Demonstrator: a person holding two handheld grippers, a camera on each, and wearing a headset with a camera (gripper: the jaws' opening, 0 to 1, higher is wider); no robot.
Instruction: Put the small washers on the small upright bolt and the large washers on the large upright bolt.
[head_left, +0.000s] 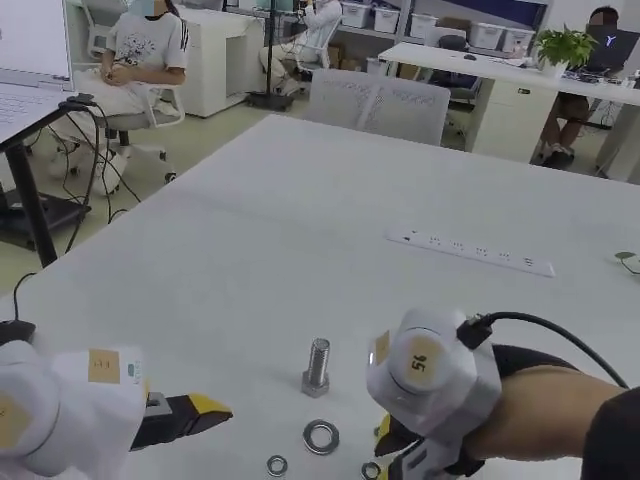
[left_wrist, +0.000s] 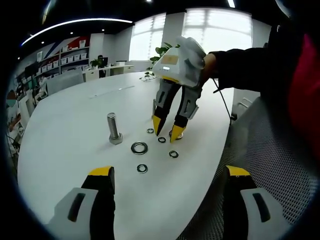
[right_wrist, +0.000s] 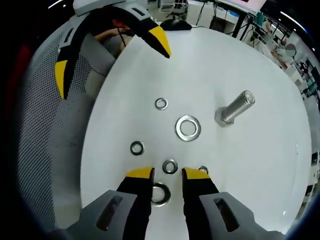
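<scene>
**Handling.** The small washers (right_wrist: 137, 147) and the large washer (right_wrist: 188, 128) are thin, flat metal rings. They are judged light, rigid and smooth. They lie flush on the bench (head_left: 300, 200), so a push will probably slide them rather than lift them. Take each washer across its outer rim, with the jaw tips set low to the surface. The bolt (head_left: 316, 367) stands upright on its head and is judged easy to topple if knocked.

**Location.** The bolt stands near the near edge of the bench. The large washer lies just beside it, toward that edge. The small washers are scattered around the large washer, apart from one another.

**Right gripper** (right_wrist: 167, 175). The jaws point down at the bench with a narrow gap between them, and they hold nothing. One small washer (right_wrist: 170, 166) lies just ahead of the gap. A second large washer (right_wrist: 159, 194) lies beneath the jaws, partly hidden by one. Contact with it cannot be confirmed.

**Left gripper** (left_wrist: 168, 172). The jaws are spread wide and empty. The gripper is held at the near edge, apart from the washers.
</scene>
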